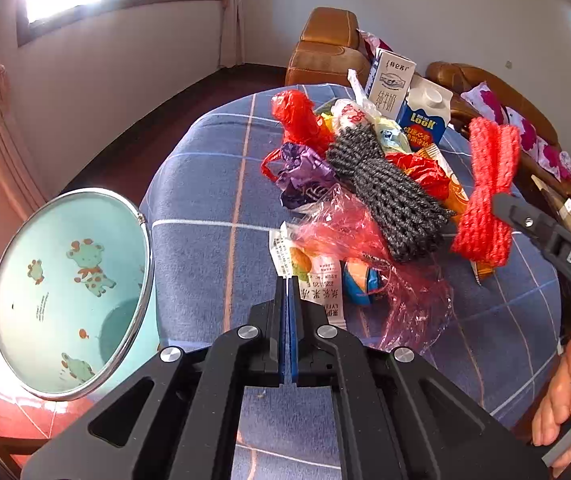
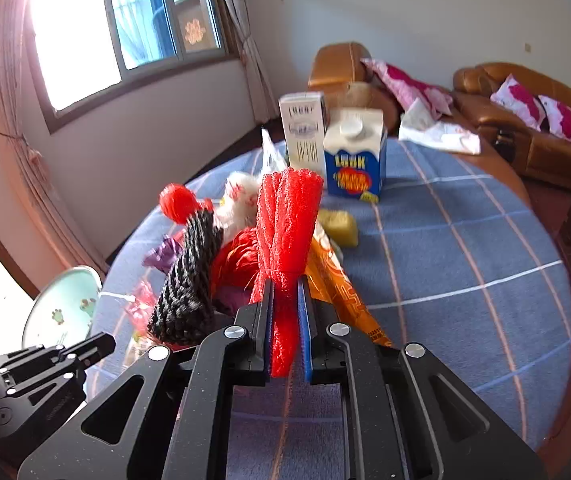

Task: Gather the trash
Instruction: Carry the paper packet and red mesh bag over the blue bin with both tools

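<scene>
Trash (image 1: 369,184) lies heaped on the counter (image 1: 205,184), which is draped in a blue checked cloth, and most of it is not yet collected. We see nothing inside the pale green bin (image 1: 73,296), whose chrome-rimmed mouth tilts toward us at 9 o'clock in the left wrist view, so by our reading the job is only starting.

Our right tool (image 2: 285,308) is pinching the red foam net (image 2: 285,224), a soft mesh sleeve bunched and tied at its middle, and carries it clear of the pile. Our left tool (image 1: 287,280) is pressed together on the thin edge of a printed white wrapper (image 1: 317,276) at the near edge of the heap.

Left to gather, as far as we can see: a grey and black foam net (image 1: 389,192) with a coarse woven look, a crinkled clear red film (image 1: 369,256), a purple bag (image 1: 305,176), a red plastic bag (image 1: 297,116), an orange foil packet (image 2: 337,280), and 2 upright cartons at 12 o'clock, 1 white milk carton (image 1: 389,80) and 1 blue gable-top carton (image 1: 425,116) with a round cap. A yellow lump (image 2: 339,222) sits just beside the blue carton.
</scene>
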A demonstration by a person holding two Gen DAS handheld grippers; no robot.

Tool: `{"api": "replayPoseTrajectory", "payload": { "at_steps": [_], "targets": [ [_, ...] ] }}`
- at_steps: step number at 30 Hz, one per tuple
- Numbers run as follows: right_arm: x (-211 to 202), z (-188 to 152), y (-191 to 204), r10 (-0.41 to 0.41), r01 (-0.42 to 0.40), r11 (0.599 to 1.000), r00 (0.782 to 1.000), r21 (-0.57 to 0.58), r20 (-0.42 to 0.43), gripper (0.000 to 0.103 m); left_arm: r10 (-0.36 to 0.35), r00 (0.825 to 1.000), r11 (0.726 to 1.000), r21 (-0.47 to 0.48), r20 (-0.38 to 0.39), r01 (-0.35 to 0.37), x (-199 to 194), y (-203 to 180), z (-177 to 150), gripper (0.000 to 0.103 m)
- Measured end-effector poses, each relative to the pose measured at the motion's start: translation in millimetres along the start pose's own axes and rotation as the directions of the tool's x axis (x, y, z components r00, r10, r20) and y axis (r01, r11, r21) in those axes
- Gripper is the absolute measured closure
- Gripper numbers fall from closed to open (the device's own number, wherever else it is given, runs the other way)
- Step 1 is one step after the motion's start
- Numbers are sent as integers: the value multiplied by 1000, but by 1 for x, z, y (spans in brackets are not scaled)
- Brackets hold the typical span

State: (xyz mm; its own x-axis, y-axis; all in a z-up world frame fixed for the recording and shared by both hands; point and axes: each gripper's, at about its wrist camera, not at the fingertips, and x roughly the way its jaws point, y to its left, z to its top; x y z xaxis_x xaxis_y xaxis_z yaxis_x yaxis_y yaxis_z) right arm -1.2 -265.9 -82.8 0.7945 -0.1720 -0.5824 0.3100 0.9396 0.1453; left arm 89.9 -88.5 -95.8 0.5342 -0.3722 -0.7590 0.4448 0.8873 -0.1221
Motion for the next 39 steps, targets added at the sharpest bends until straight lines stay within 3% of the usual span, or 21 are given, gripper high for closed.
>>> {"api": "replayPoseTrajectory", "payload": {
  "at_steps": [2, 4, 6, 9, 11, 14, 17, 21, 24, 28, 39],
  "targets": [
    [-4, 0, 1, -7, 7, 1000, 1000, -3, 3, 91, -2, 1000, 1000, -18, -13, 2, 3, 2, -3, 93],
    [-7, -3, 0, -22, 22, 1000, 1000, -5, -1, 91, -3, 1000, 1000, -26, -16, 3, 5, 3, -5, 61],
    [-8, -6, -1, -35, 35, 999, 999, -10, -11, 91, -8, 1000, 1000, -22, -11, 8, 8, 1, -4, 56],
    [-9, -11, -7, -51, 51, 999, 998, -16, -23, 91, -17, 999, 1000, -6, -35, 17, 23, -6, -1, 56],
    [-8, -14, -12, -58, 58, 998, 998, -14, -38, 91, 4, 999, 1000, 7, -34, -4, 30, -11, -2, 57],
    [-5, -20, -19, -65, 65, 998, 996, 0, -58, 91, 21, 999, 999, 50, -29, -20, 35, -20, -1, 73],
    [-1, -24, -23, -68, 69, 998, 995, 4, -78, 91, 17, 1000, 998, 65, -22, -16, 36, -21, 0, 79],
    [2, -26, -22, -69, 70, 998, 994, 4, -87, 91, 21, 1000, 997, 69, -8, -20, 29, -20, 1, 84],
    [-1, -25, -20, -66, 67, 998, 995, 2, -78, 91, 29, 999, 997, 72, 17, -30, 15, -18, 3, 95],
    [-5, -22, -14, -61, 61, 998, 996, -6, -62, 91, 53, 997, 996, 69, 54, -56, -3, -10, 3, 99],
    [-21, -19, 9, -48, 47, 998, 999, -44, -22, 91, 17, 993, 1000, -8, 117, -16, -51, 28, -10, 100]
  ]
}}
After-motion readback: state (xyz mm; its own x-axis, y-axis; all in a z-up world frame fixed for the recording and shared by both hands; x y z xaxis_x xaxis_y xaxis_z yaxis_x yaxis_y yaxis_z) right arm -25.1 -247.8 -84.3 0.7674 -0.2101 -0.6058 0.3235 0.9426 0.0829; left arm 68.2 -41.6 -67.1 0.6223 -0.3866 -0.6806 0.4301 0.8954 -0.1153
